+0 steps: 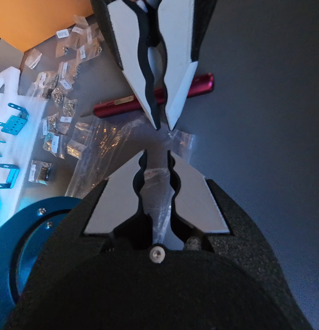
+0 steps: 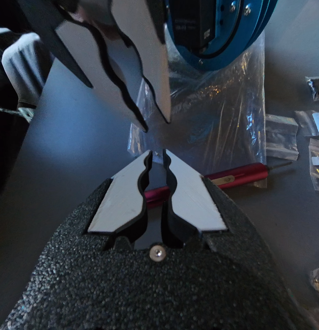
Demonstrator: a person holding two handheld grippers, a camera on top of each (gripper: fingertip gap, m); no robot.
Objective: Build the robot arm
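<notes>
My left tongs (image 1: 157,151) hang over a large clear plastic bag (image 1: 108,153) on the grey table (image 1: 262,125), jaws a narrow gap apart with the bag's film showing between them — whether they pinch it I cannot tell; my right tongs (image 2: 159,151) face them tip to tip, jaws likewise slightly parted over the bag's corner, grip uncertain; a red screwdriver (image 2: 244,174) lies across the table just under my right tongs, touching the bag's edge; a blue metal ring (image 1: 14,241) sits beside my left tongs; small bags of screws (image 1: 65,92) lie scattered further off — beside blue brackets (image 1: 13,121) on white foam (image 1: 21,151).
</notes>
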